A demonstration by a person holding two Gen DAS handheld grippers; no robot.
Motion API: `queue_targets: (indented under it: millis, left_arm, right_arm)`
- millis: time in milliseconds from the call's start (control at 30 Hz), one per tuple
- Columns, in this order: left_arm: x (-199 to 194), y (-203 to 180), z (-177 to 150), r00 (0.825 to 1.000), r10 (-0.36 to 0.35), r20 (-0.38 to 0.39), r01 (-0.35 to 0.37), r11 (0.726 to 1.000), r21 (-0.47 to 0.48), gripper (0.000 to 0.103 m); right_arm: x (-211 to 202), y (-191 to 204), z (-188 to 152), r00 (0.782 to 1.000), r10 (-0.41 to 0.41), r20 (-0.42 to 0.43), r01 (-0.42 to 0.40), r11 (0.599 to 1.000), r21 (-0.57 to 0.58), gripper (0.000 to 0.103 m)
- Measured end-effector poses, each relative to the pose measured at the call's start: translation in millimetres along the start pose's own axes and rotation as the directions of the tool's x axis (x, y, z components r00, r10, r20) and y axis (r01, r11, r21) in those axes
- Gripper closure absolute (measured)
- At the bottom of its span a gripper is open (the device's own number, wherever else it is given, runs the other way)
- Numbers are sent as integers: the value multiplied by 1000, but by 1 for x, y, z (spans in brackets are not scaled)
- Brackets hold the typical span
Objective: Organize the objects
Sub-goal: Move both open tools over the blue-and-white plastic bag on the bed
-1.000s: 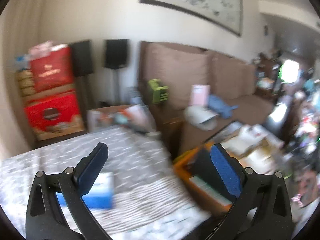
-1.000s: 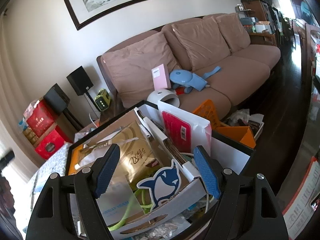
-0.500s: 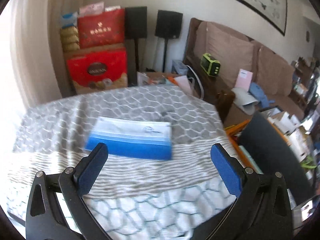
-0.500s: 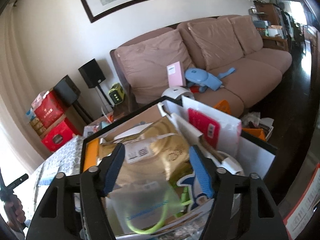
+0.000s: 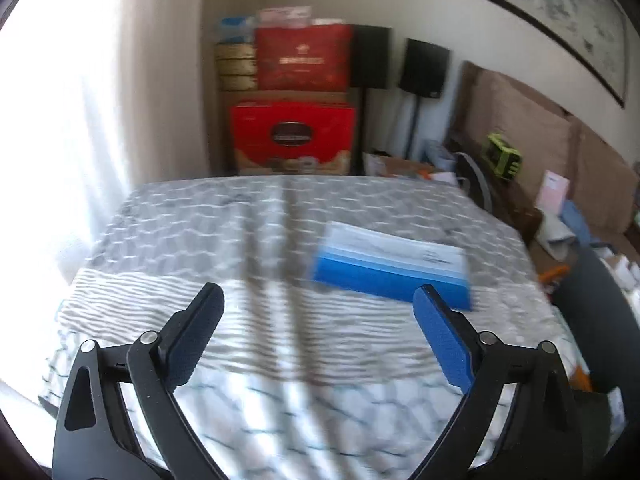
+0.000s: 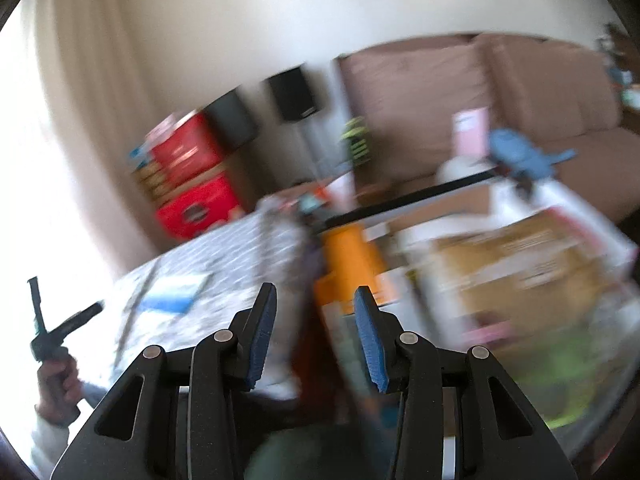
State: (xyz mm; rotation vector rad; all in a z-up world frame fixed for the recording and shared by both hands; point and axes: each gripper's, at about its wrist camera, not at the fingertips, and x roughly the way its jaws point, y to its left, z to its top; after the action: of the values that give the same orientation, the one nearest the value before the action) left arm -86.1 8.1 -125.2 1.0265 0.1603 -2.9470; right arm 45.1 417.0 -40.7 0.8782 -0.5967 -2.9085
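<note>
With my left gripper (image 5: 318, 302) spread wide and empty and my right gripper (image 6: 316, 308) just narrowing on nothing, I should square the left over the blue-and-white box (image 5: 390, 268) lying flat on the patterned tablecloth (image 5: 200, 232).

Left tongs (image 5: 318, 300) wide, narrowing slightly; right tongs (image 6: 316, 300) half-closed, closing, both empty.

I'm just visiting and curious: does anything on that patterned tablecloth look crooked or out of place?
Only mildly: the blue-and-white box lies alone on the tablecloth, skewed to its edges. Nothing looks spilled or damaged.
</note>
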Motion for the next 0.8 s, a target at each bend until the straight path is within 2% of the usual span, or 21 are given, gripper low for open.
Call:
queue_targets:
  millis: [100,200,267,333,367,400,567,700,767,800]
  left_arm:
    - [12,25,8,998,-58,-25,57,997,-51,14]
    - [30,32,19,993,-102,-61,100,994,-36,18]
    - [42,27,24,996,-66,-62,66,998,8,19]
    - [57,16,28,998,25,-61,-19,996,87,28]
    - [64,11,29,996,54,-68,-46,992,116,33]
    - [72,7,30,995,59,-80,-48,990,134,34]
    - [99,-1,34,993,28,-114,-15,993,115,34]
    - [118,-5,36,990,12,-139,4,994,112,39]
    - [127,-7,36,986,-1,-166,20,994,111,41]
    - [132,-9,35,984,-6,-176,26,994,110,41]
  right_arm:
    - [47,34,-10,992,89,-93,-90,996,-2,58]
    - [95,62,-12,976,134,-174,-133,991,13,57]
    - [127,80,-11,962,153,-225,-155,988,6,55]
    - [152,94,-9,954,147,-260,-156,988,-16,53]
    - [164,99,-8,950,141,-279,-154,988,-26,52]
    - [172,103,-10,946,140,-292,-156,987,-29,50]
    - [219,118,-5,928,132,-349,-146,989,-14,49]
    - [242,120,0,918,128,-375,-141,990,-7,48]
    - [251,120,0,920,117,-374,-129,992,-9,48]
    - [254,121,-2,931,98,-351,-113,993,-23,49]
